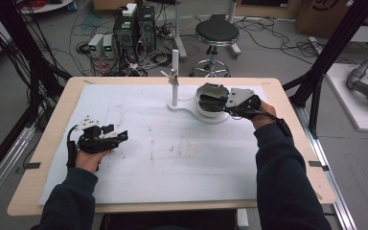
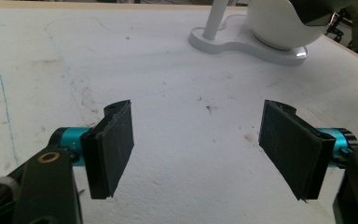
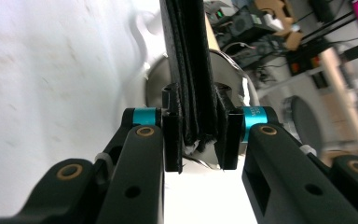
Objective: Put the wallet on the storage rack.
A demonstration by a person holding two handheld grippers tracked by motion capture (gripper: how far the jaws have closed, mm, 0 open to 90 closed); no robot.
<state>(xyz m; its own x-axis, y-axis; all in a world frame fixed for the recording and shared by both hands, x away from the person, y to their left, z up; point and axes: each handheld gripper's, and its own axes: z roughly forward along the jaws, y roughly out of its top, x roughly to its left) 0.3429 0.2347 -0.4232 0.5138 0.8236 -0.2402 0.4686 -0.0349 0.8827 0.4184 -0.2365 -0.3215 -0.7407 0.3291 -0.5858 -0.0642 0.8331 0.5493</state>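
My right tongs (image 3: 200, 140) were clenched on the black layered strip (image 3: 189, 70), both pads pressed flat against its faces. In the right gripper view the strip ran straight up from between the jaws, a stack of thin dark plies with a frayed, stitched-looking lower edge. I took it for leather or a similar soft sheet, though the close, blurred view left me unsure.

I judged it light and limp: it would flop if held by one end, and it would not crack or dent. The matte surface looked grippy rather than slick. The hold sat near the lower end and across all the plies, which seemed the right place, since pinching a single ply would let the others peel away.

From the high view, the right tongs (image 1: 220, 103) were at the far right of the bench (image 1: 172, 158), right over the round white bowl (image 2: 279, 23), whose shiny lining (image 3: 233, 65) showed behind the strip. The bowl sat on the white stand (image 1: 175, 72), beside its upright post.

My left tongs (image 2: 200, 149) were released, jaws spread wide over bare bench and holding nothing. They sat near the left edge (image 1: 117, 134), well apart from the strip, with the stand showing far ahead of them.
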